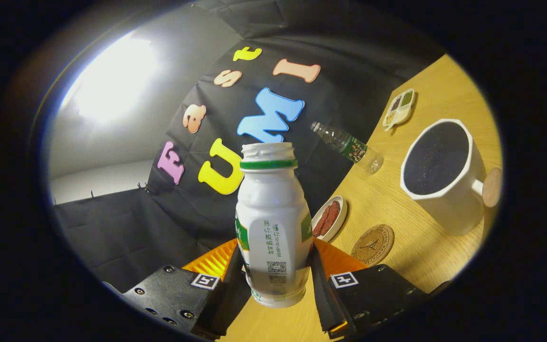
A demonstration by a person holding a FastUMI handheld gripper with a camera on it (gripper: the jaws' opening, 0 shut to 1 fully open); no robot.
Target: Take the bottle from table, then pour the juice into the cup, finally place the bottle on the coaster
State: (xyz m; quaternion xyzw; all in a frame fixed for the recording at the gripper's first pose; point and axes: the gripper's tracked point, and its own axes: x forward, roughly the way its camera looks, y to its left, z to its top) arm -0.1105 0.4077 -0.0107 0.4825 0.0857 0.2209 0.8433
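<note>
Fingers (277,280) pinching capless white bottle (273,223), green Chinese print, QR code, cup (444,175) beyond, coaster (373,244) nearer

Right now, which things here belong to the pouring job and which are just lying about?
Job: white bottle, cap off, clamped between the gripper fingers; cup beyond, on the table; coaster just ahead, near the cup.

Lying about: clear bottle on its side; snack dish; divided tray.
</note>
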